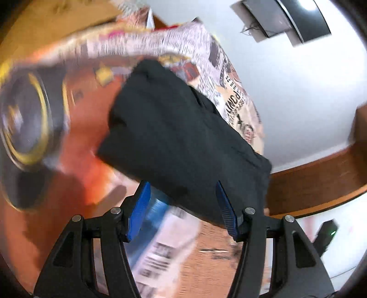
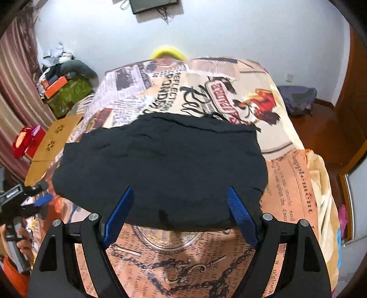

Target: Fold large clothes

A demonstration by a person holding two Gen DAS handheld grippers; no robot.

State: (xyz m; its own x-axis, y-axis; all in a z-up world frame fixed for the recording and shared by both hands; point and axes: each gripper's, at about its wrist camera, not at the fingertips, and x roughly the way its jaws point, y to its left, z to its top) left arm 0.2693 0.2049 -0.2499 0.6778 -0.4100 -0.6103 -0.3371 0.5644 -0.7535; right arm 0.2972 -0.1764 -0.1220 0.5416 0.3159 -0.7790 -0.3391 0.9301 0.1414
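The right gripper (image 2: 177, 212) is hovering above the near edge of the black garment (image 2: 160, 165), its jaws standing released and wide with nothing pressed between the blue pads (image 2: 118, 215); the garment's near hem is lying below and between them. The black garment is lying folded into a broad, roughly rectangular bundle on the bed, spread over the printed bedspread (image 2: 286, 183), about the middle of the bed's width. Beside the garment's left corner, in the right wrist view, the left gripper (image 2: 40, 196) is showing with a hand (image 2: 21, 240) and an orange sleeve below it. In the blurred, tilted left wrist view, the left gripper (image 1: 183, 206) is pointing at the same garment (image 1: 183, 137), jaws released, the cloth's edge lying past the pads without being pinched. Beyond the garment the bedspread is running on to a yellow object (image 2: 167, 53) at the bed's far end. Farther still, a dark screen (image 2: 152, 5) is hanging on the pale wall.
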